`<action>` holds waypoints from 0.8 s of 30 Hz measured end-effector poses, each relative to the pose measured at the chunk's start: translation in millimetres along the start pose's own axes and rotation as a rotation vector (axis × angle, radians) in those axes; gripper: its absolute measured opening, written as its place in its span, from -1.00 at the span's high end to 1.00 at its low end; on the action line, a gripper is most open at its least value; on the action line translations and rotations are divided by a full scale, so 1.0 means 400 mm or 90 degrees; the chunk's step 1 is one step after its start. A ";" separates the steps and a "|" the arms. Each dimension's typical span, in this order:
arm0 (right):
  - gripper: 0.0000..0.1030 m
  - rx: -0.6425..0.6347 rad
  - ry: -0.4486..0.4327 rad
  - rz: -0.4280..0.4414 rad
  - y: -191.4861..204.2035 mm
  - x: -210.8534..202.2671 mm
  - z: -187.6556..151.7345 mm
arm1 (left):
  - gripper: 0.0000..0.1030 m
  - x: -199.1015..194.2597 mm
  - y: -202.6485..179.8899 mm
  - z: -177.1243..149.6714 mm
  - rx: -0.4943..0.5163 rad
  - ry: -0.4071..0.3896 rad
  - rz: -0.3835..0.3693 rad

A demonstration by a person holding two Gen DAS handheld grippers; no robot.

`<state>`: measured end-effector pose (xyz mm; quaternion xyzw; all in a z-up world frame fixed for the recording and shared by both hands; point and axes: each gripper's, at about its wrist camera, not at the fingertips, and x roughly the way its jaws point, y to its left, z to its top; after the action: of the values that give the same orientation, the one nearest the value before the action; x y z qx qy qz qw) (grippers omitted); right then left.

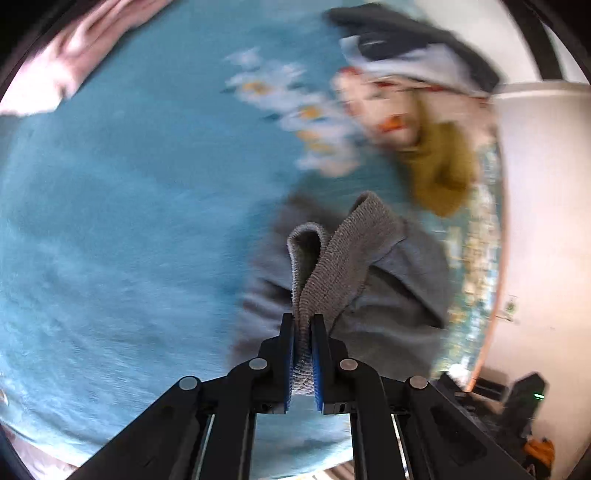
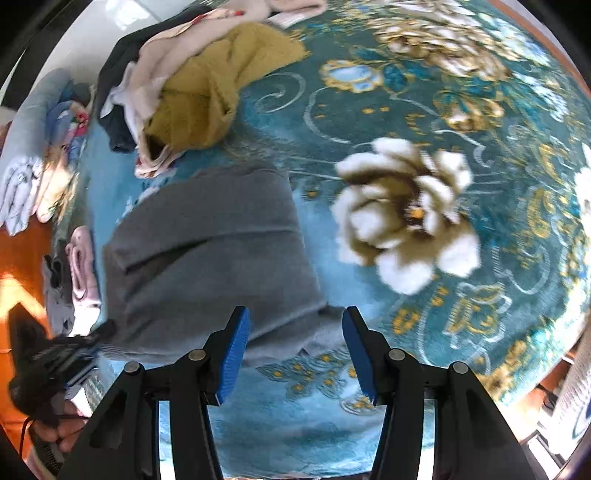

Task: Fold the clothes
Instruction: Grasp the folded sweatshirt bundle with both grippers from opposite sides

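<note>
We found no brand, label or legible writing in either view; motion blur softened most surfaces.

Left wrist view: the left gripper (image 1: 303, 334) had its blue pads (image 1: 289, 363) clamped on the ribbed grey cuff (image 1: 325, 280) of the grey garment (image 1: 391, 302). The cuff rose from the pads toward 12 o'clock and curled over in a loop. The rest of the garment lay crumpled at 3 o'clock of the cuff, on the teal floral blanket (image 1: 129, 221). A mustard knit (image 1: 439, 170) lay at 1 o'clock of the gripper, with a dark garment (image 1: 424, 33) and pale floral cloth beyond it. Pink fabric (image 1: 74, 59) sat at 10 o'clock, near the frame edge.

Right wrist view: the left gripper (image 2: 92, 341) appeared blurred at 9 o'clock, at the edge of the grey garment (image 2: 214, 258), with a hand (image 2: 62, 430) below it. The right gripper (image 2: 295, 332) held its blue pads (image 2: 236, 354) apart, about half spread, with nothing pinched. The garment's lower corner lay between and beyond the fingers; we could not tell whether either pad touched it. The garment was spread flat on the blanket (image 2: 498, 184), at 11 o'clock of the gripper. The mustard knit (image 2: 218, 85) topped a clothes pile at 11 o'clock, farther off. A large cream flower (image 2: 402, 218) was printed at 1 o'clock.
</note>
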<state>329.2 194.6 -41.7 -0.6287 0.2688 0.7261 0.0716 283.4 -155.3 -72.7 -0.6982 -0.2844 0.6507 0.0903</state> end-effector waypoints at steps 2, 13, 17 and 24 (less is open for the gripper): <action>-0.04 -0.007 0.004 0.006 0.008 0.028 0.008 | 0.78 0.032 0.052 0.003 -0.038 0.019 0.007; -0.14 -0.053 0.005 0.034 0.027 0.041 0.050 | 0.57 -0.077 -0.047 -0.002 0.055 -0.010 0.002; -0.15 -0.104 -0.027 0.079 0.097 0.031 0.077 | 0.13 -0.041 -0.162 0.046 0.124 -0.021 -0.007; -0.21 -0.095 0.034 0.073 0.144 0.200 0.134 | -0.12 0.122 -0.117 0.136 0.046 0.026 0.056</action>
<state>240.8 153.2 -97.1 -0.6347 0.2514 0.7303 -0.0246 217.7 -105.1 -98.6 -0.7193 -0.2280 0.6496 0.0924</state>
